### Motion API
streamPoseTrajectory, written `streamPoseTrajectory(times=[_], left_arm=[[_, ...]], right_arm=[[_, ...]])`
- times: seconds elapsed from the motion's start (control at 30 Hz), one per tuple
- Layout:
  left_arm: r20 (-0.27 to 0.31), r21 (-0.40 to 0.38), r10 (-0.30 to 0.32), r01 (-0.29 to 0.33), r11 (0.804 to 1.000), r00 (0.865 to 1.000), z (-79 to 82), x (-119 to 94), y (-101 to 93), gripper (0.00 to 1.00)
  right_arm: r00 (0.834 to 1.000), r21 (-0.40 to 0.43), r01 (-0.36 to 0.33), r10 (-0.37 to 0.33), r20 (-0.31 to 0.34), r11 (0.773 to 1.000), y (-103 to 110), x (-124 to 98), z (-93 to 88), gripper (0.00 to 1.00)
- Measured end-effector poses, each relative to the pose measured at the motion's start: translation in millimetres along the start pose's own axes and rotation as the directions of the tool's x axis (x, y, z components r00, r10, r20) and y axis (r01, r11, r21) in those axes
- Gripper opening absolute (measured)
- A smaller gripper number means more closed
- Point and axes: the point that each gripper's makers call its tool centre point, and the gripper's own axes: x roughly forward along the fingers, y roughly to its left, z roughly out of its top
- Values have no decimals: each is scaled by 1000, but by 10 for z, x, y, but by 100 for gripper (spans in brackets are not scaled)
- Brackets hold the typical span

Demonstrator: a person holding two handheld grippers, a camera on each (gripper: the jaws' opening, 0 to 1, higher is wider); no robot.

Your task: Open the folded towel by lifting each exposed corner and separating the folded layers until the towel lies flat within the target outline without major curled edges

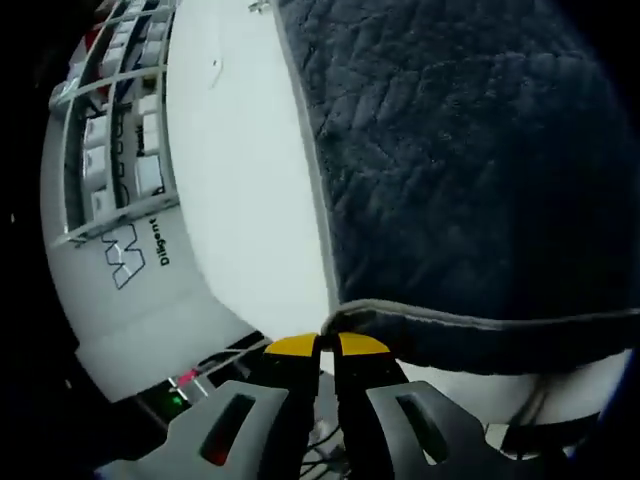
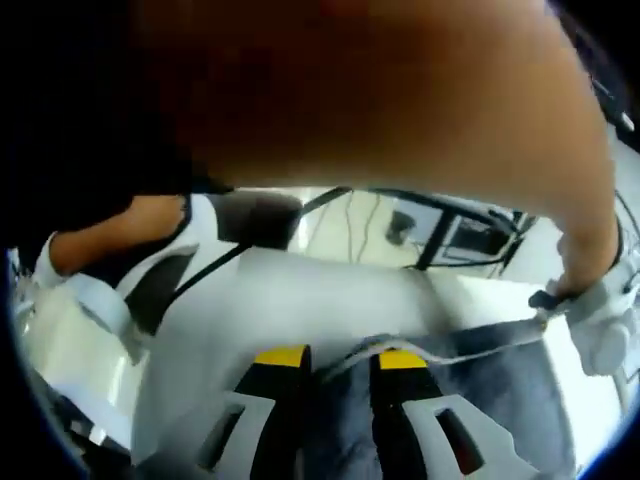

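Fingers first: on my left gripper (image 1: 328,345) I am seeing the two yellow-tipped fingers (image 1: 292,346) pressed nearly together, pinching the pale hemmed corner of the dark grey towel (image 1: 470,190) where its edge is folding over just above them. Beyond that pinch, the towel is spreading away across the white tabletop (image 1: 245,190), its quilted surface lying mostly flat, with the light hem running up along its left side. Farther off, past the tabletop's curved rim, I am looking at a grey panel with a logo (image 1: 125,258) and, behind it, shelving with small white boxes (image 1: 115,140). In the right gripper view, I am watching my right gripper (image 2: 342,356) with its fingers (image 2: 402,361) standing apart, one on either side of the towel's hemmed edge (image 2: 440,352), which is passing between the tips; I cannot tell whether either tip is touching it. The grey cloth is lying under and between the finger bases. Past the tips, the white tabletop is stretching away toward cables and dark stands (image 2: 450,235). A person's forearm (image 2: 380,90) is crossing the upper part of that view, ending at a white device (image 2: 605,315) near the towel's far right edge.
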Motion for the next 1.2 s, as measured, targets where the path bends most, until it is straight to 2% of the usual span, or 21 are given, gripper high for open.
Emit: streamPoseTrajectory(times=[0.07, 0.2, 0.3, 0.37, 0.43, 0.5, 0.6, 0.67, 0.7, 0.73, 0.77, 0.8, 0.83, 0.87, 0.9, 0.93, 0.97, 1.03, 1.1, 1.13, 1.2], left_arm=[[15, -43, -8, 8, 999, 1000, 5, 18, 13, 4], [-2, -53, 7, -7, 999, 1000, -47, 4, 59, 5], [-56, -54, 10, -13, 998, 998, -162, -38, 76, 6], [-92, -104, -8, -2, 995, 996, -260, -69, 52, 11], [-86, -161, -5, -8, 987, 996, -290, -88, 75, 16], [-76, -282, 21, -42, 958, 997, -324, -140, 155, 16], [-87, -335, 43, -69, 940, 995, -357, -222, 212, 22], [-52, -435, 55, -72, 898, 997, -300, -302, 219, 29], [-20, -508, 42, -47, 860, 999, -251, -329, 183, 34], [1, -600, 18, -14, 800, 1000, -212, -366, 119, 45], [53, -674, -7, 41, 738, 999, -138, -392, 61, 55], [95, -723, 1, 68, 688, 995, -82, -425, 55, 63], [125, -750, 15, 85, 655, 992, -45, -467, 57, 74], [156, -783, 22, 110, 612, 988, 36, -587, -2, 83], [170, -799, 31, 119, 590, 985, 63, -631, -4, 92], [204, -824, 88, 122, 554, 975, 152, -743, 53, 100], [233, -838, 144, 123, 532, 962, 216, -848, 129, 99], [318, -872, 260, 173, 458, 912, 418, -1051, 273, 100], [421, -866, 285, 288, 409, 861, 630, -1243, 277, 100], [459, -858, 297, 332, 392, 837, 710, -1310, 298, 100], [488, -852, 327, 360, 380, 810, 798, -1437, 331, 100]], right_arm=[[999, 25, 7, -7, 32, 1000, -49, -134, 80, 27], [997, 31, 24, -26, 68, 999, -119, -270, 192, 33], [997, 38, 16, -19, 75, 999, -103, -292, 200, 34], [997, 35, 5, -8, 75, 999, -51, -328, 178, 35], [997, 32, 8, -11, 79, 999, -44, -394, 166, 35], [995, 38, 17, -21, 93, 999, -78, -477, 171, 35], [994, 48, 32, -37, 104, 998, -147, -594, 168, 37], [991, 65, 60, -67, 117, 996, -278, -764, 154, 40], [989, 71, 77, -86, 124, 994, -364, -831, 129, 44], [984, 75, 106, -115, 132, 992, -456, -912, 107, 50], [977, 67, 145, -154, 146, 987, -558, -1003, 88, 69], [969, 72, 182, -191, 155, 981, -658, -1078, 64, 90], [968, 79, 193, -203, 147, 978, -698, -1122, 25, 97], [968, 66, 224, -230, 105, 972, -778, -1252, -85, 97], [963, 101, 235, -246, 110, 967, -828, -1323, -119, 98], [961, 103, 233, -245, 126, 967, -869, -1444, -150, 100], [959, 107, 237, -250, 132, 966, -890, -1504, -167, 100], [949, 132, 270, -286, 129, 954, -1020, -1659, -274, 100], [938, 153, 292, -314, 149, 944, -1128, -1778, -306, 100], [934, 169, 293, -319, 158, 941, -1155, -1836, -318, 100], [927, 203, 305, -338, 161, 931, -1216, -1943, -350, 100]])
